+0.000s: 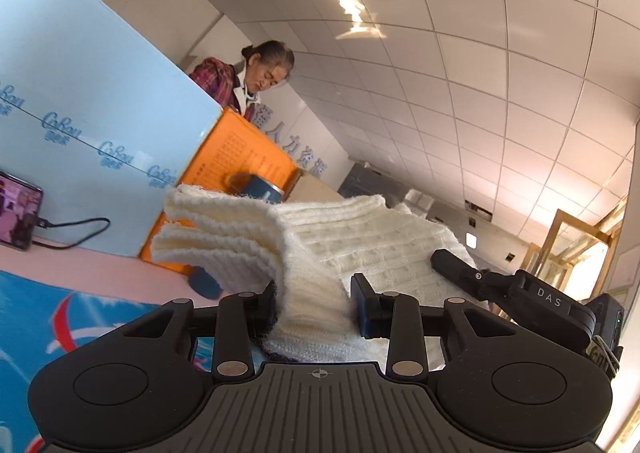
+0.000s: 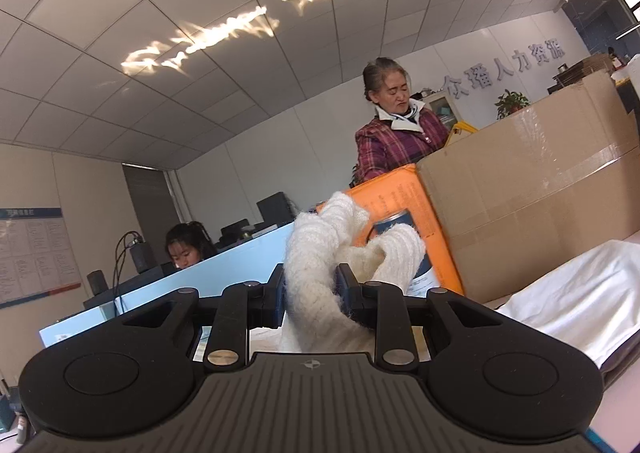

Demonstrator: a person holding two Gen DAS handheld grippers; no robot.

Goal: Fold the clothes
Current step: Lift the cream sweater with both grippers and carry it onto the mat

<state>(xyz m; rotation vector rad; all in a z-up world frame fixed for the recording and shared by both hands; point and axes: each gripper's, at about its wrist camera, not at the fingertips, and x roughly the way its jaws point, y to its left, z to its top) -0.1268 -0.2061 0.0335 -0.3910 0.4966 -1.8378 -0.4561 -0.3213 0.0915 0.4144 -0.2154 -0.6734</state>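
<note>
Both grippers, left gripper [image 1: 314,303] and right gripper [image 2: 310,289], pinch the cream knit sweater [image 1: 320,249], jaws narrowed on bunched fabric. "DAS" marks the right gripper; "CaBou" repeats across the blue board [image 1: 80,93].

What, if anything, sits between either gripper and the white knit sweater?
Nothing visible. The left gripper is shut on the white knit sweater, and the right gripper pinches another bunch of it. Knit fills both finger gaps directly.
</note>
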